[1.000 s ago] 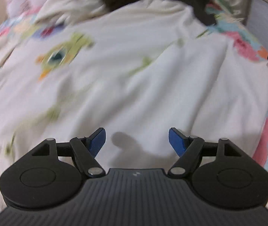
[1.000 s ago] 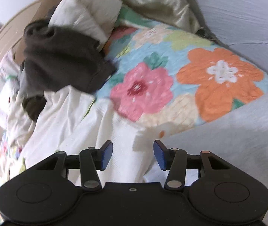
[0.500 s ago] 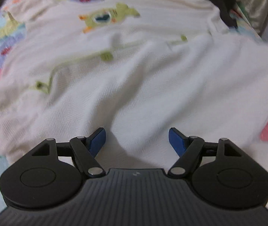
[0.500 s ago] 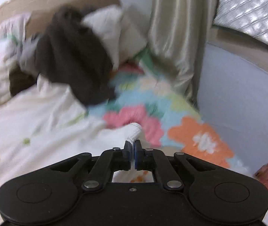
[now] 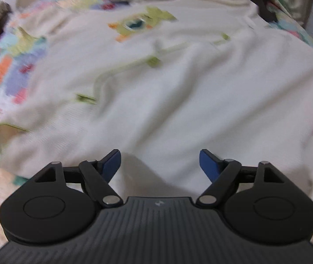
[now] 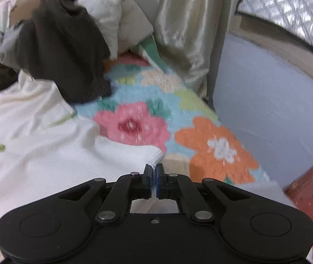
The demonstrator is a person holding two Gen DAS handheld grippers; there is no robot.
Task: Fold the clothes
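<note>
A white knit garment (image 5: 167,83) with green trim and a green-and-orange picture lies spread on a flowered bedspread (image 5: 0,72). My left gripper (image 5: 159,161) is open and empty, low over the garment's near edge. In the right wrist view my right gripper (image 6: 153,171) is shut on a corner of the same white garment (image 6: 46,154), which stretches off to the left over the bedspread (image 6: 138,125).
A dark brown knit garment (image 6: 64,50) is heaped at the back with a cream pillow (image 6: 114,22) behind it. A pale curtain (image 6: 185,26) and a blue-grey wall (image 6: 266,101) close the right side. A red thing (image 6: 310,195) is at the far right.
My right gripper closed on the white garment's corner and has kept hold of it. My left gripper stayed open and swung along the garment toward its near edge.
</note>
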